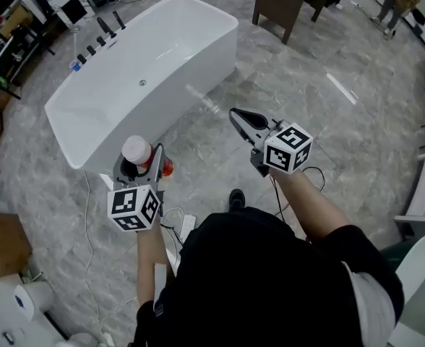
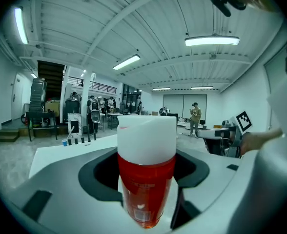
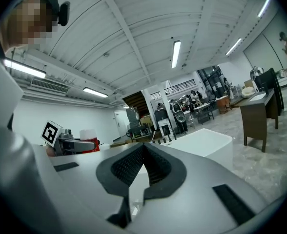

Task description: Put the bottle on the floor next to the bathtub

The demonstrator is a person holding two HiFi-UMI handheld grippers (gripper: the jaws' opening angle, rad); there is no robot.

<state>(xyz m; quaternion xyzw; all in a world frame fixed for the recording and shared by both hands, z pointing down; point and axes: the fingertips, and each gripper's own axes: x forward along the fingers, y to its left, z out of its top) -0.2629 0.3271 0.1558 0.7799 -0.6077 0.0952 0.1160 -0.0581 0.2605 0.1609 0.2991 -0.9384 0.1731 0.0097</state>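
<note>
A red bottle (image 2: 146, 189) with a white cap is gripped between the jaws of the left gripper (image 2: 146, 172). The jaws are pressed on its two sides, and it is held upright. Faint print and a small pale patch are seen on the red part, but the words are too blurred to be read.

In the head view, the bottle (image 1: 136, 150) is held up in the air, not set on the floor (image 1: 306, 85). It is seen just beside the near end of the white bathtub (image 1: 191, 78).

The right gripper (image 1: 235, 114) is held out over the floor, to the right of the bathtub. Its jaws are closed together, and nothing is held between them.

A cube with black and white square marks is carried on each gripper. The marks are patterns only; no letters are made out on them.

Small black taps (image 1: 100, 35) are lined up on the far edge of the bathtub. A dark desk (image 1: 281, 2) is seen past the bathtub.
</note>
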